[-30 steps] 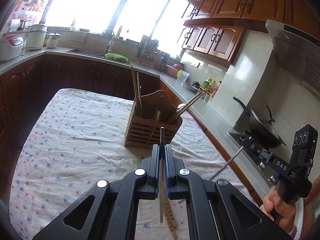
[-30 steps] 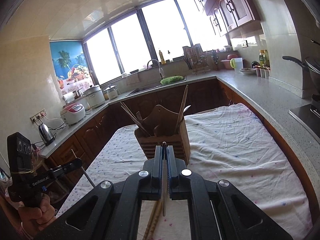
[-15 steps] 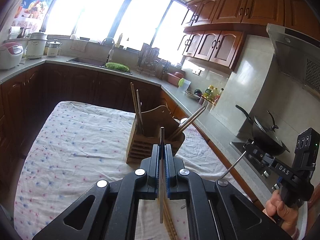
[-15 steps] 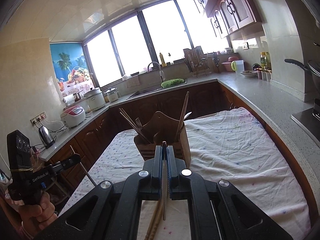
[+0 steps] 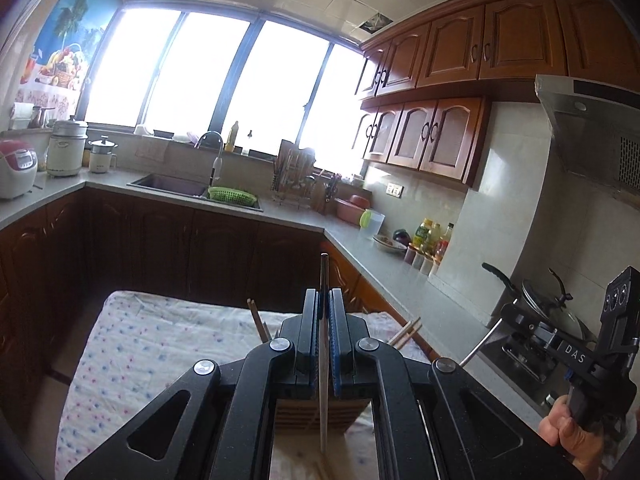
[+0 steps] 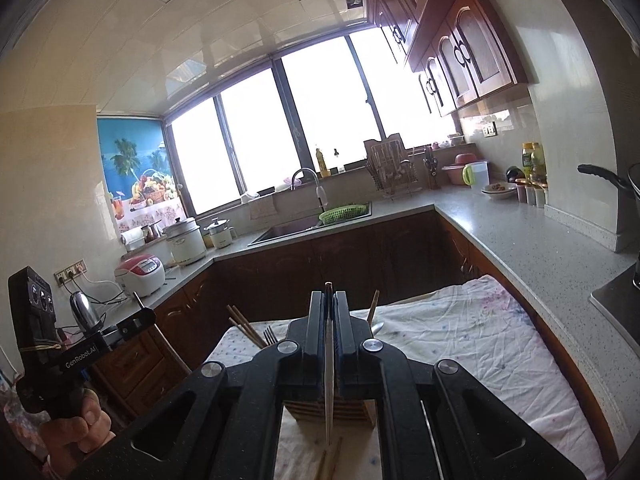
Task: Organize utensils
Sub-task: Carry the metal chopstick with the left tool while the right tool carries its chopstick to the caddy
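Open floor is seen at 9 o'clock of the cloth-covered tabletop (image 5: 132, 344). Each tool, left tool (image 5: 324, 300) and right tool (image 6: 329, 300), is clamped on a metal chopstick (image 5: 323, 360); "DAS" and "GenRobot.AI" are read.

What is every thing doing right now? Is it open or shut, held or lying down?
Left claw: shut on a thin metal utensil.
Right claw: shut on a thin metal stick.
Wooden holder: upright on the cloth, holding chopsticks and a fork.
Loose chopsticks: lying on the cloth.
Wall cupboards: doors shut.
Wok: lid on.
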A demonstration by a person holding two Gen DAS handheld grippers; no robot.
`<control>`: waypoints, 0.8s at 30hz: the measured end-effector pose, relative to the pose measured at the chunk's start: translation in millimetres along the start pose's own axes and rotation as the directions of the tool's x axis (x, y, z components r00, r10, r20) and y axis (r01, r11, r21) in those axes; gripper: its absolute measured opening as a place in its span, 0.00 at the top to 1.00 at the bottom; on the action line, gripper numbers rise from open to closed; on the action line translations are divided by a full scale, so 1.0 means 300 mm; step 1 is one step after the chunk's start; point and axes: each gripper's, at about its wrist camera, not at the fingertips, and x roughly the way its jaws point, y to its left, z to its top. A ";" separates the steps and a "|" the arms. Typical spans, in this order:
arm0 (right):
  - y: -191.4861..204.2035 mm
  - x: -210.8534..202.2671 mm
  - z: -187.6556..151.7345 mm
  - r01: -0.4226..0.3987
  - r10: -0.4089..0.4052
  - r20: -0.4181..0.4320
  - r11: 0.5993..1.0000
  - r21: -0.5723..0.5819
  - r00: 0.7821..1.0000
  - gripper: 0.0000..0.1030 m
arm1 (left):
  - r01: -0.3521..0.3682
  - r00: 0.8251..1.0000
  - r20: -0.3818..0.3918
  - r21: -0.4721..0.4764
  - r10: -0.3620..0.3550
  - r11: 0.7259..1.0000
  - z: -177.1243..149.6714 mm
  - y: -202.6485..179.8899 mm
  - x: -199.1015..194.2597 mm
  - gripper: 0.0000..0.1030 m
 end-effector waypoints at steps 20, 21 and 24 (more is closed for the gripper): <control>-0.066 0.308 -0.057 0.074 -0.074 -0.020 0.997 0.022 0.997 0.96 | -0.084 0.996 0.010 -0.056 0.085 0.995 -0.151 0.109 0.398 0.97; -0.072 0.316 -0.071 0.076 -0.075 -0.031 0.997 0.025 0.997 0.96 | -0.083 0.996 0.004 -0.053 0.084 0.995 -0.166 0.112 0.406 0.97; -0.091 0.339 -0.100 0.077 -0.074 -0.061 0.996 0.037 0.995 0.96 | -0.093 0.996 -0.020 -0.052 0.092 0.994 -0.206 0.119 0.426 0.97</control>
